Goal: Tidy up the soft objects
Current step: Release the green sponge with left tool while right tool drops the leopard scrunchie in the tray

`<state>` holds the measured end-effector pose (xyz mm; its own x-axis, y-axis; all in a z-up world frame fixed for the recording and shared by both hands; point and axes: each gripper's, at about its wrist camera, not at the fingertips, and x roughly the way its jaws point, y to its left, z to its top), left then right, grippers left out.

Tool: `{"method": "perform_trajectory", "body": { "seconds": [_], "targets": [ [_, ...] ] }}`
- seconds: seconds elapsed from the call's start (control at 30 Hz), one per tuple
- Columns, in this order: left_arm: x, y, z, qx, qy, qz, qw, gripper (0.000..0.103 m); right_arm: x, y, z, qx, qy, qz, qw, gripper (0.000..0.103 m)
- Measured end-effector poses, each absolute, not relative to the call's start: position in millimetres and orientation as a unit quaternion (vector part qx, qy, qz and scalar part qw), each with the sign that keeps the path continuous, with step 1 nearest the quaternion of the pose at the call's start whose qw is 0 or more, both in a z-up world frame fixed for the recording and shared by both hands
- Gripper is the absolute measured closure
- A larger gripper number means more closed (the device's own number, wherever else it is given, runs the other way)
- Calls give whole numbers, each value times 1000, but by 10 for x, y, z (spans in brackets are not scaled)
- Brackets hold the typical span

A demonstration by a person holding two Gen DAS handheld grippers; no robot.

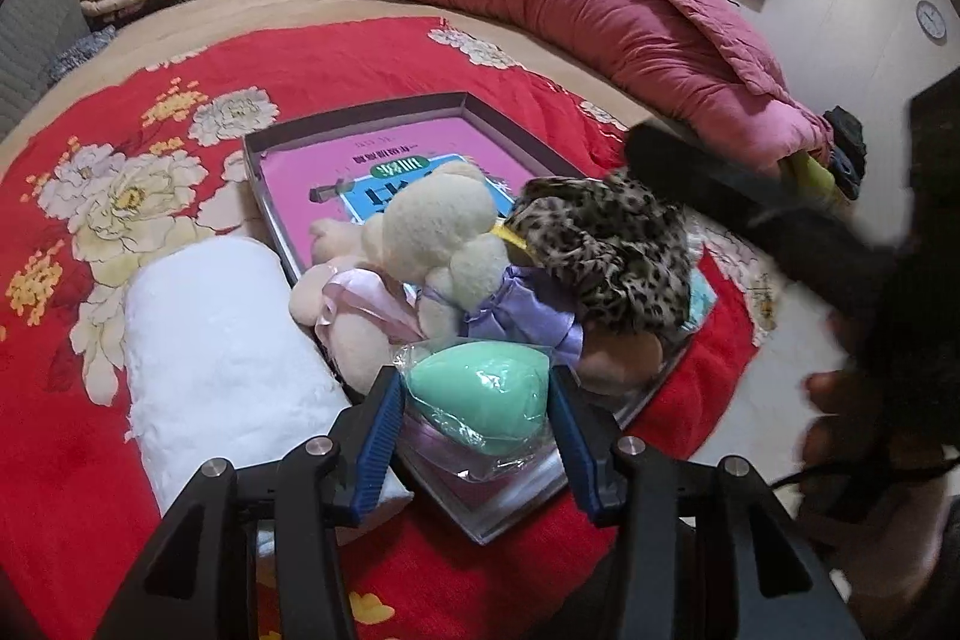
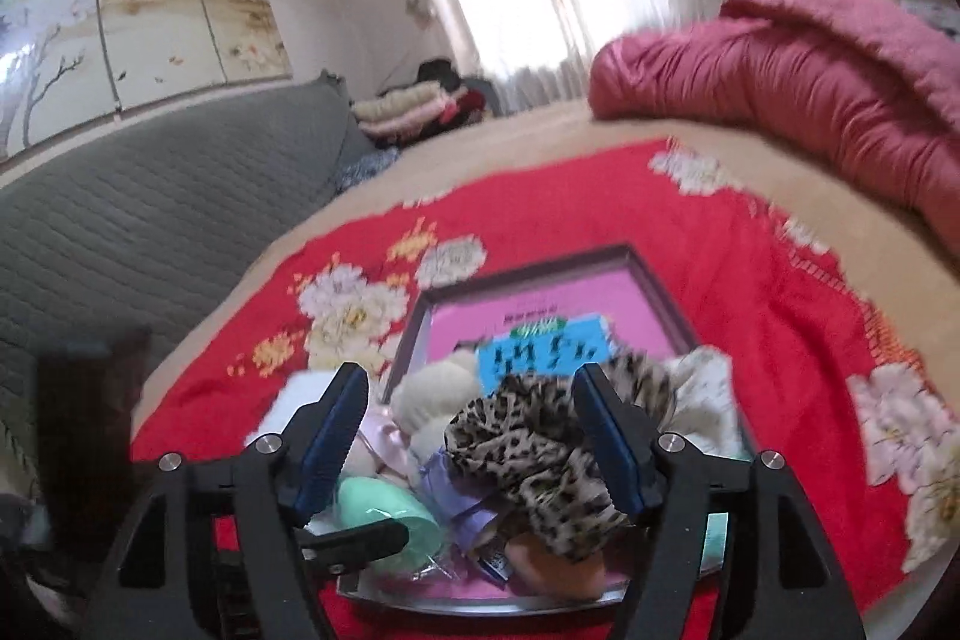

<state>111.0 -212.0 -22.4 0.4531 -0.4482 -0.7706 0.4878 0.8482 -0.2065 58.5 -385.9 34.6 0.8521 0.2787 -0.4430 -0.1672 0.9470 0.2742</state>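
Sponge (image 1: 480,394) in crinkly wrap: light, squashy, slippery; left gripper (image 1: 474,412) pinches its middle. Right gripper (image 2: 471,436) wide, empty.

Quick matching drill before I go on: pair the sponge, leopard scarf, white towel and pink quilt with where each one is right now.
Things:
1. green sponge
2. leopard scarf
3. white towel
4. pink quilt

Places:
A. beside the tray, on the red cloth
B. far side of the bed
C. between the left gripper fingers
D. on the toy pile in the tray

Pairs: 1-C, 2-D, 3-A, 4-B
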Motion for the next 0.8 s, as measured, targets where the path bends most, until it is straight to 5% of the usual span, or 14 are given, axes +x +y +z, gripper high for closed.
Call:
{"method": "perform_trajectory", "body": {
  "seconds": [0.8],
  "targets": [
    [852,-2177,-204,58,436,-266,858,49,263,-4005,604,118,238,65,962,30]
  ]
}}
